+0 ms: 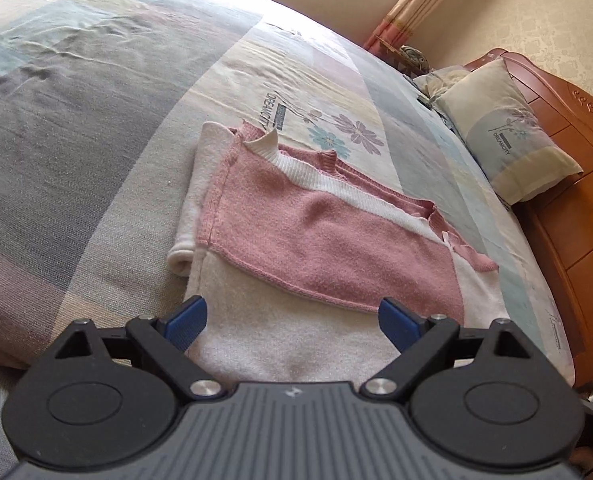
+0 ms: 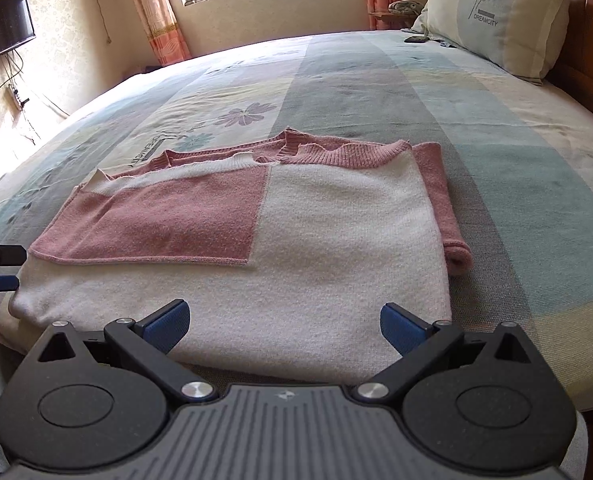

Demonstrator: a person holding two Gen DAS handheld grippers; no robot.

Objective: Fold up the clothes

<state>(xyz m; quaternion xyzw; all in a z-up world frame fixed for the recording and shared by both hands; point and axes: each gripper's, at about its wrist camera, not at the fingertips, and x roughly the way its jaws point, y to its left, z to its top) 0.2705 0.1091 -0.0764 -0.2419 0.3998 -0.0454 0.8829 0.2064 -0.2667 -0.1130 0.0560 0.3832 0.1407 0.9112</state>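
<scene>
The left gripper (image 1: 292,322) hovers with blue-padded fingers spread wide and empty over the near hem; the right gripper (image 2: 284,326) likewise gapes, gripping nothing; the folded pink-and-white knitted sweater (image 2: 256,236) lies flat on the pastel patchwork bedspread (image 2: 496,152); beyond, a pale printed pillow (image 2: 496,12) leans against the wooden headboard (image 1: 576,168).

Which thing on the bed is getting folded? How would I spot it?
Find the big bed with its pillow by the wooden headboard. Near its front edge lies the sweater, partly folded. It is the only knitted thing there, in pink and white blocks.
</scene>
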